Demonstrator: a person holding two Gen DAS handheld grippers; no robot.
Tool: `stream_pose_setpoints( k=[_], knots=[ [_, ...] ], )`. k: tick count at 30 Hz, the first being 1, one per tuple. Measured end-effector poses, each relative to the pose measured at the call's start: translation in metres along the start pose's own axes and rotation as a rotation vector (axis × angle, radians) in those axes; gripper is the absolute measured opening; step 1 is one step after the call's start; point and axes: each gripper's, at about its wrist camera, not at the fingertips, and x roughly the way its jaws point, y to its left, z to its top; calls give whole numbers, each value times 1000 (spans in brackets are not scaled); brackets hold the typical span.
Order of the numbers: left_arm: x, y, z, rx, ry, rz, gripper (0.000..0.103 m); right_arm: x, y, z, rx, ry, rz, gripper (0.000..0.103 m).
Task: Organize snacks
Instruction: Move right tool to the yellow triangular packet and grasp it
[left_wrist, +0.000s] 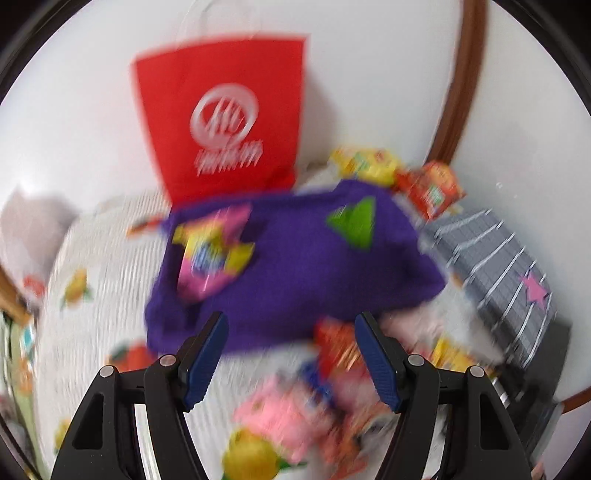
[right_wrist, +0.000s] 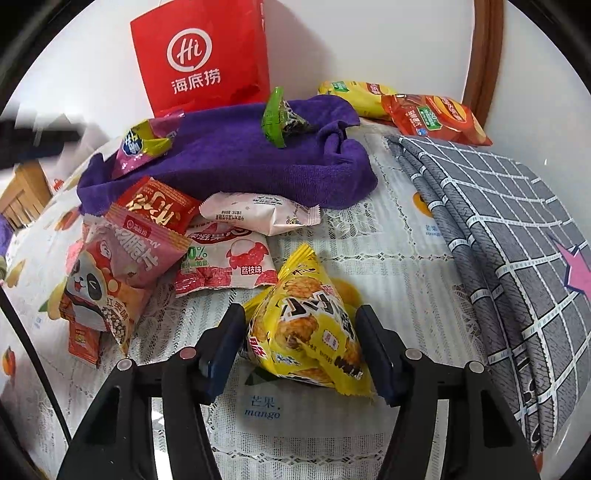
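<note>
Yellow and pyramid-shaped, a snack packet (right_wrist: 308, 325) sits on the lace-patterned cloth (right_wrist: 369, 258) covering the bench, framed between the parted blue pads of the right claw (right_wrist: 300, 349), which flank it on both sides, though whether they press it cannot be told. Beyond it, toward the far edge, a lychee-print packet (right_wrist: 225, 266), a pale pink packet (right_wrist: 258, 212), a red packet (right_wrist: 159, 205) and a panda-print bag (right_wrist: 99, 291) crowd together at the left, just in front of a rumpled purple towel (right_wrist: 229, 166). On that towel rest a green triangular packet (right_wrist: 282, 118) and a pink-and-yellow packet (right_wrist: 142, 147). A red paper bag (right_wrist: 201, 55) stands upright against the white wall at the far edge, with a yellow bag (right_wrist: 354, 94) and an orange-red bag (right_wrist: 432, 116) lying near the far right corner. A folded grey checked cloth (right_wrist: 517, 236) drapes the right edge. In the motion-blurred left wrist view, the left claw (left_wrist: 291, 356) hangs spread wide above the towel's near hem, gripping nothing.
</note>
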Motion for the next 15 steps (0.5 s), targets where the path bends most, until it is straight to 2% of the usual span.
stream_pose_setpoints(
  k=[2, 7, 11, 15],
  knots=[
    [10, 21, -26, -59, 44, 21, 69, 0, -1, 0, 6, 0, 7, 62],
    [22, 41, -67, -96, 106, 48, 68, 0, -3, 0, 12, -1, 16, 63],
    [30, 40, -78, -113, 136, 37, 68, 0, -2, 0, 10, 0, 15, 63],
    [35, 35, -78, -137, 127, 17, 68, 0, -2, 0, 10, 1, 17, 64]
  ],
)
